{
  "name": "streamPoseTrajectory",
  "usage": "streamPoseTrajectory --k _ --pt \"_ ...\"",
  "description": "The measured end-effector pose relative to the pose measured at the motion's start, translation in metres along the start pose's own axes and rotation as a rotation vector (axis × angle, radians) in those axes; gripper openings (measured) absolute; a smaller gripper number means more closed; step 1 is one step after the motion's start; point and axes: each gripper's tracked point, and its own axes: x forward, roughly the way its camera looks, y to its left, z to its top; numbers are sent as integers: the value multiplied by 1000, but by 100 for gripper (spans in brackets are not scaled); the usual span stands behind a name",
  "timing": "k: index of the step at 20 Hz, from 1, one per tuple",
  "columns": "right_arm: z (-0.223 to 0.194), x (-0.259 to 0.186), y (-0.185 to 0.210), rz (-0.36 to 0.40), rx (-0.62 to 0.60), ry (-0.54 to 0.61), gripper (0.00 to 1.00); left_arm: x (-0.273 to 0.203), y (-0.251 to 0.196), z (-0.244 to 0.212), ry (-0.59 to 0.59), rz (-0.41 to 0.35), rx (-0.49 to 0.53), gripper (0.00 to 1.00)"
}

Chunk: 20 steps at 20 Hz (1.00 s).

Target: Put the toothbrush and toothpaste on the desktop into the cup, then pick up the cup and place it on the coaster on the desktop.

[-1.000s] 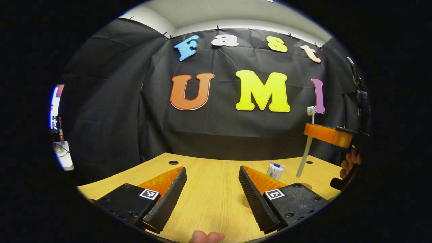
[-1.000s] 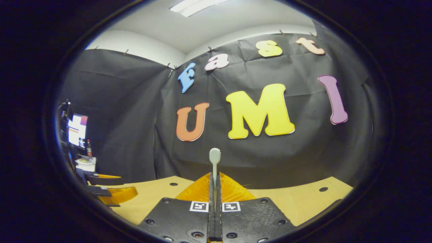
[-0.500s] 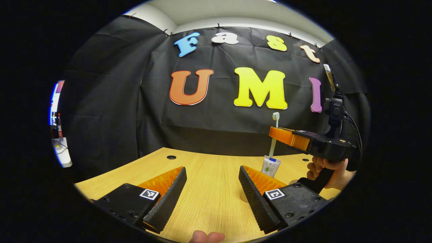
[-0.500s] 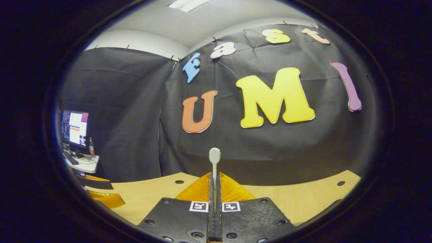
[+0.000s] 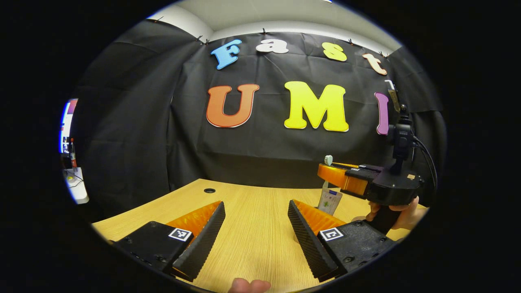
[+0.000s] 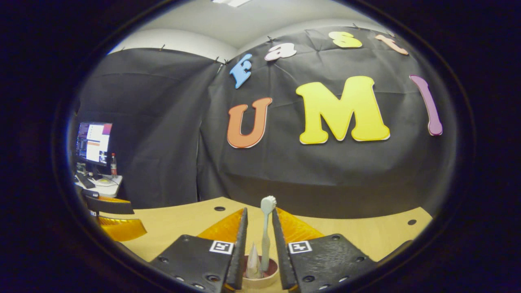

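In the right gripper view the pale toothbrush (image 6: 266,234) stands upright in a small cream cup (image 6: 263,282), beside the toothpaste (image 6: 253,257) whose crimped end points up. My right gripper (image 6: 259,211) is open, with a finger on either side of the brush and a narrow gap to each. In the left gripper view the right gripper (image 5: 327,173) hovers over the toothpaste (image 5: 329,200), and the toothbrush head (image 5: 328,159) pokes up at its tip. My left gripper (image 5: 256,205) is open low over the wooden desk (image 5: 252,244), holding nothing; its right finger hides the cup.
A hand (image 5: 403,213) holds the right gripper's handle. The left gripper (image 6: 118,218) sits at the desk's left edge. A monitor (image 6: 93,142) and a bottle (image 6: 113,165) stand on a side table beyond. The desk has small round holes (image 6: 220,208) near its back edge.
The right gripper moved left and down over the cup, then opened. The toothbrush left its grip and now stands in the cup. The left gripper stayed put.
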Motion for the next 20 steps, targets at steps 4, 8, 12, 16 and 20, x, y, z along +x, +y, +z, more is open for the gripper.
streamPoseTrajectory --k 4,8,12,16,20 --pt "-2 -5 3 23 -14 17 65 -2 -6 2 -2 -4 -2 98" --pt "-14 -8 -1 -5 -65 63 65 -6 -10 5 -1 -6 3 98" --pt "-22 -14 2 7 -54 106 77 -8 -12 8 7 1 6 98" --pt "3 -37 -9 -12 -31 63 96 -12 -29 18 20 -20 8 98" --pt "40 -84 -29 -53 -35 -10 95 -8 -56 37 48 -63 50 98"
